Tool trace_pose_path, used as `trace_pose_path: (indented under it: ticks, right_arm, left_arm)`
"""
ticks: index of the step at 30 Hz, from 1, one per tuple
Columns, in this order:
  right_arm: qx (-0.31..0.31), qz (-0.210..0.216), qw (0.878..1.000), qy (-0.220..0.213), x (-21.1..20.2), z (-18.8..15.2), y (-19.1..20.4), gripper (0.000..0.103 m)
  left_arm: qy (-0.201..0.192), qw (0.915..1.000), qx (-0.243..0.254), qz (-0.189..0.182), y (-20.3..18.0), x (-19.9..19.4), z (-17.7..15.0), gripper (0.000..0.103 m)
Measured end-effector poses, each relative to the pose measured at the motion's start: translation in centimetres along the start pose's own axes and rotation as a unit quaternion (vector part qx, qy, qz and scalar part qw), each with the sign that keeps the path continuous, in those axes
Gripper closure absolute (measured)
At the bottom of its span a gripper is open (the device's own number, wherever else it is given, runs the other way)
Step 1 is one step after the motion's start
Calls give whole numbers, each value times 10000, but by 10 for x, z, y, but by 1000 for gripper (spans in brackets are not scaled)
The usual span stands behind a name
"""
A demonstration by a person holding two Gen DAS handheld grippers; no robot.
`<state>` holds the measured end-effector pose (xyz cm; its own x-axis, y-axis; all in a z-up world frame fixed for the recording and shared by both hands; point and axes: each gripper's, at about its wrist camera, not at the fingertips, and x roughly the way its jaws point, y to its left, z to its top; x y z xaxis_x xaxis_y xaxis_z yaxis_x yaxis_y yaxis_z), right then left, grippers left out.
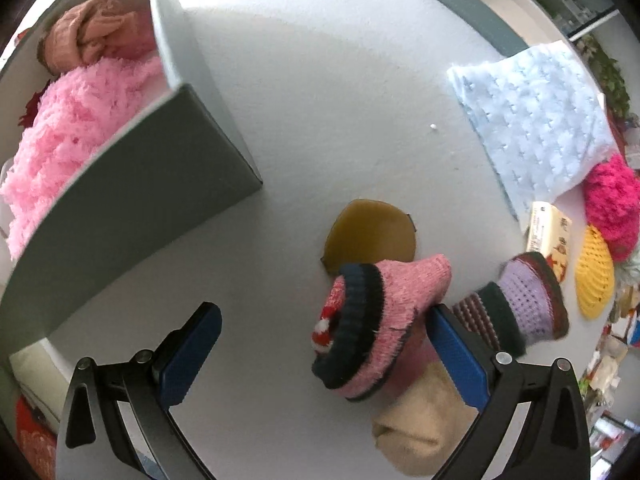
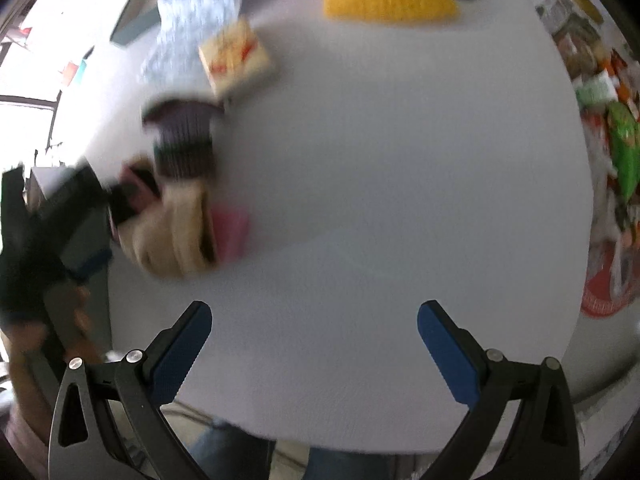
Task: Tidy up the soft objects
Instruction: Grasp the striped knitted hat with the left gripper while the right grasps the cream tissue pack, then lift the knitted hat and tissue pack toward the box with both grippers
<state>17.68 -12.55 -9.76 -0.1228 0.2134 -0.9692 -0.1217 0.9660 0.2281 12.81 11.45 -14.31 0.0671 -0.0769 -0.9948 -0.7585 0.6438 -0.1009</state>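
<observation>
My left gripper (image 1: 326,320) is open above the white table (image 1: 320,100). A pink knit sock with a dark cuff (image 1: 384,304) lies between its fingers, against the right finger (image 1: 456,348). A beige sock (image 1: 424,428) lies under it, and a striped purple knit sock (image 1: 520,304) lies to the right. A grey box (image 1: 132,184) at the left holds a fluffy pink item (image 1: 76,132) and a peach cloth (image 1: 92,32). My right gripper (image 2: 314,328) is open and empty over bare table. The right wrist view is blurred and shows the sock pile (image 2: 180,208) at the left.
A light blue blanket (image 1: 536,120), a magenta fluffy item (image 1: 612,204), a yellow knit item (image 1: 596,276), a small printed box (image 1: 548,232) and a flat brown disc (image 1: 372,236) lie on the table. A grey lid (image 1: 468,8) lies at the back. Clutter (image 2: 612,160) lies beyond the table's right edge.
</observation>
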Motion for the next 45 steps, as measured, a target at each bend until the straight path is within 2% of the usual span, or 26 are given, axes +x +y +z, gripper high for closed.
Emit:
trace_pose_path:
  ticks: [3,6,9,15,19,22,24,25,26,28,30,32,38,41,45]
  right_arm:
    - [-131,-41,9994,-311,-6,41,12,0]
    - [-406,-74,9983,-411,-1,82,30,0]
    - [-639,-96,9973,-358,7,126,45,0]
    - [-922,-425,9948,-97,51,167,70,0]
    - [-1277,-705,9893,33,78,174,90,1]
    - [-1416,-873,9861,44,85,175,98,9]
    - [-1516,-1098,9823,-78,81,171,100,25]
    - [-1582,-1199,9799,-174,79,167,106,47]
    - [-1614,-1202,9793,-221,76,169,106,47]
    - [-1454,-955,9847,-37,75,170,101,47]
    - [-1312,-883,9874,-55,67,176,88,47]
    - [-1212,-781,9895,-105,59,172,81,47]
    - [-951,-495,9939,-265,27,141,58,47]
    - [-911,-384,9947,-277,13,121,48,47]
    - [-1134,-316,9928,-216,5,82,36,47]
  left_arm:
    - [28,9998,-175,36,0,9,2,0]
    - [21,9995,-311,65,10,20,-12,0]
    - [40,9992,-390,109,11,26,-10,0]
    - [48,9992,-295,274,5,37,-10,0]
    - [-11,9990,-134,416,-3,42,-9,0]
    - [-114,9982,24,583,-4,39,-10,0]
    - [-260,9974,211,637,-6,33,-10,0]
    - [-318,9968,297,670,-9,32,-11,0]
    - [-384,9962,383,679,-9,29,-12,4]
    - [-426,9955,599,600,-10,25,-15,37]
    - [-271,9955,808,419,-9,26,-17,54]
    - [-208,9949,930,331,-7,27,-18,63]
    - [-117,9920,1253,58,20,8,-36,66]
    - [-97,9891,1468,25,18,1,-47,66]
    - [59,9855,1694,56,35,-4,-73,66]
